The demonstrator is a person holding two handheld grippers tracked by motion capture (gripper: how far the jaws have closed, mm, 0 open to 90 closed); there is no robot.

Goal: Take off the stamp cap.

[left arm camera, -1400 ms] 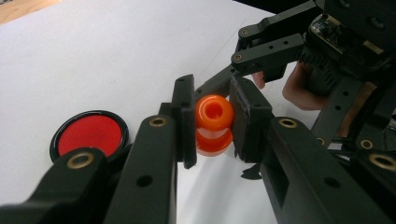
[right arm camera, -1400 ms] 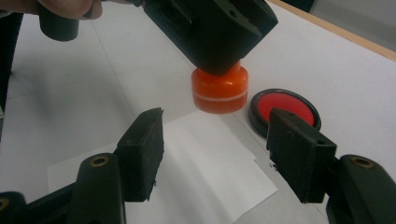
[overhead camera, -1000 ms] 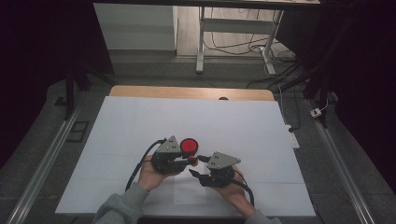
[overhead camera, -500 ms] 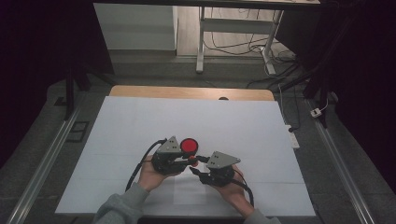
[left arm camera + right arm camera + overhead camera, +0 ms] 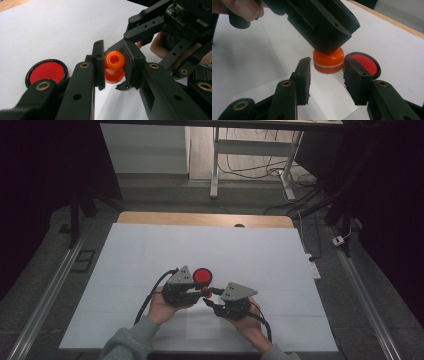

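Gripping a small orange piece (image 5: 114, 66) between its pads, the left gripper (image 5: 199, 292) sits low over the near part of the white sheet (image 5: 150, 255), and the person's grey sleeve (image 5: 125, 347) comes in from the bottom edge. The right gripper (image 5: 209, 301) faces it from the other side; its jaws have just been closing, and in the right gripper view they stand on either side of the orange piece with a gap at each pad, not yet pressing it. Just beyond the two grippers, a round red disc with a black rim (image 5: 202, 276) lies flat on the sheet. Farther off, the sheet ends short of the wooden table edge (image 5: 200, 219). Behind the table, the grey floor (image 5: 165, 195) carries a white metal stand (image 5: 215, 165) and loose cables (image 5: 250, 167), with dark surroundings on both sides.
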